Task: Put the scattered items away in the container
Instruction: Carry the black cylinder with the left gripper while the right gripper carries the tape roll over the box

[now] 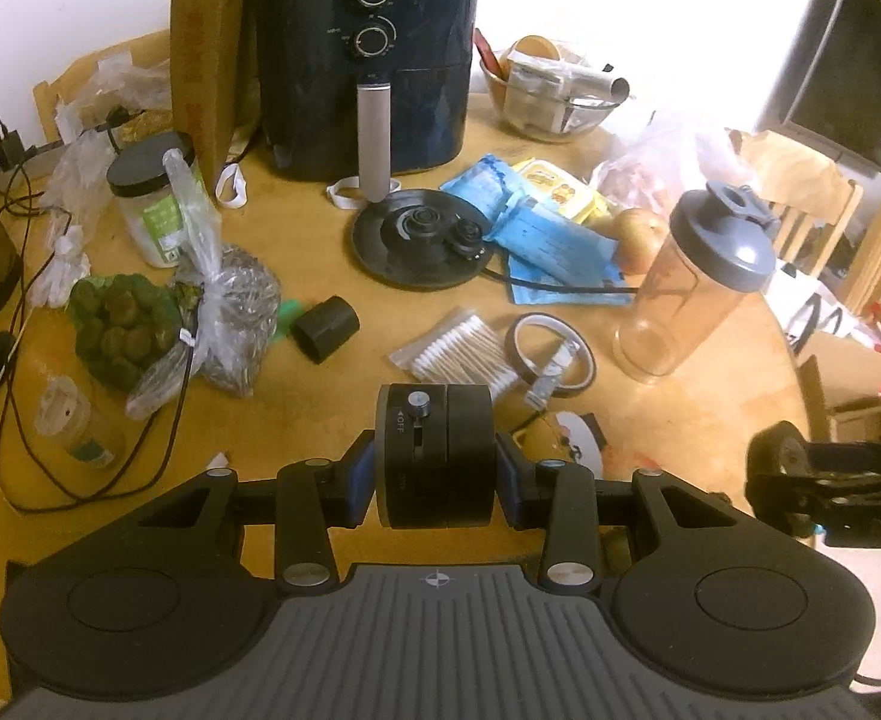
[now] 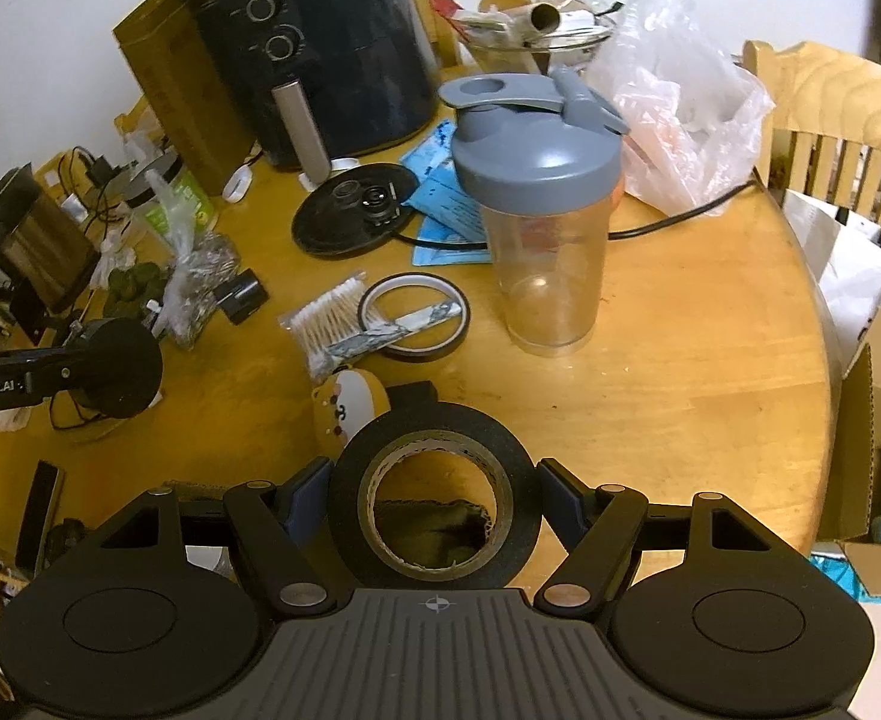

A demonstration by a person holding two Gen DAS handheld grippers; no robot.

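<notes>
Now both loaded: left tool (image 1: 434, 474) grips black switch gadget (image 1: 434, 456), right tool (image 2: 434, 501) grips black tape roll (image 2: 434, 498); next, carry to cardboard box (image 2: 860, 456) at right tool's right.

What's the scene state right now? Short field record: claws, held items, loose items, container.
left claw: shut on black round device with an OFF switch, lifted off the table
right claw: shut on black tape roll, hole facing the camera
loose on table: cotton swab bag, thin tape ring, shaker bottle, small black cylinder
container: cardboard box at the table's right edge, open, something blue inside
background: air fryer, kettle base
</notes>
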